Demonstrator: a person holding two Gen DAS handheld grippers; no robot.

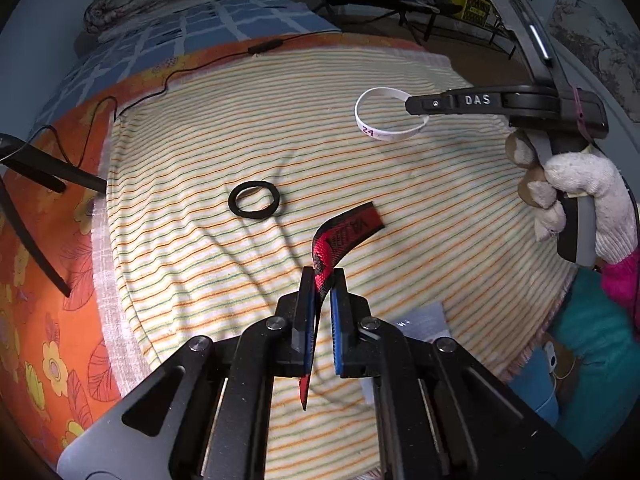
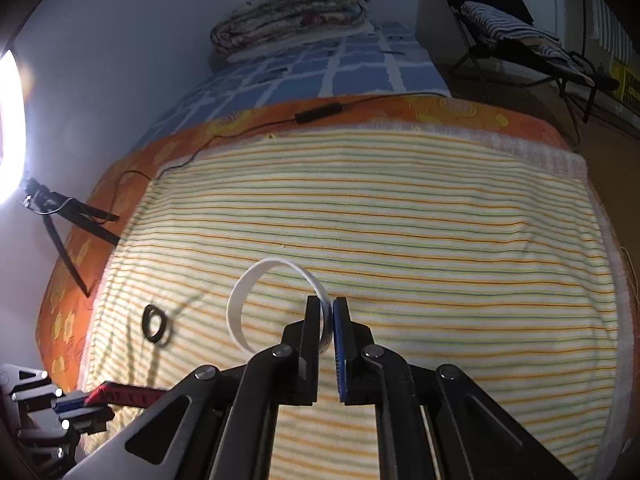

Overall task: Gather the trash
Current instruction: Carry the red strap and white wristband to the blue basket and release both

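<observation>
Pinching a red strap (image 1: 343, 229) left, white ring (image 2: 256, 300) right.

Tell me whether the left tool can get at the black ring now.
Probably not yet: the left tool is shut on the red strap. The black ring lies uncovered on the striped cloth.

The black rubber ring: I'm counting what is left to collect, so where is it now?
The black rubber ring lies flat on the striped cloth, uncollected, left of the red strap in the left wrist view; in the right wrist view it is lower left.
</observation>
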